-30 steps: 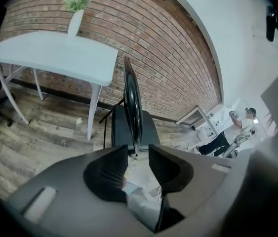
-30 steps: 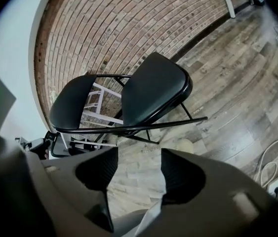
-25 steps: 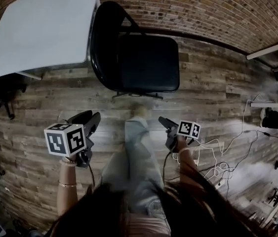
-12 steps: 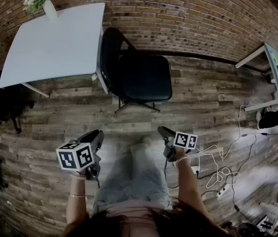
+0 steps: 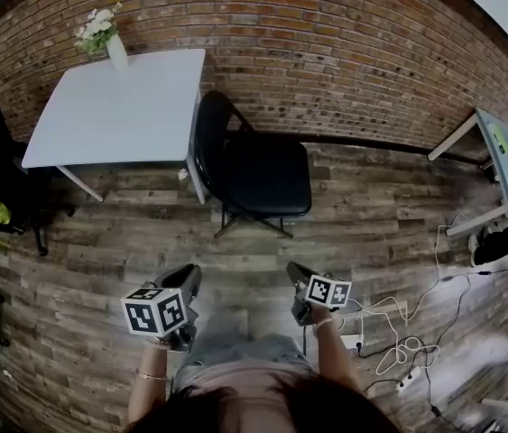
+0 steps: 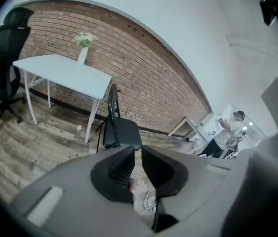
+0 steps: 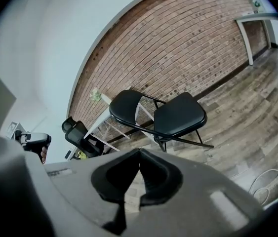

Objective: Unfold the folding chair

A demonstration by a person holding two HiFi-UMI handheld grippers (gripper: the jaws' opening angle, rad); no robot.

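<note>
Light's pretty soft and even all round the chair (image 5: 258,174), can't tell where it comes from. There's just a faint shadow on the floor (image 5: 263,242) under the chair and a dull sheen on its seat. Head view is kinda dim, the corners go black, and the fisheye bends the brick wall (image 5: 326,52) behind the chair into an arc. The white table (image 5: 118,111) left of the chair is the brightest bit, not blown out. Hair (image 5: 263,413) at the bottom edge is a dark blur. Both gripper views are brighter with the same warping, and the chair looks sharp there.
</note>
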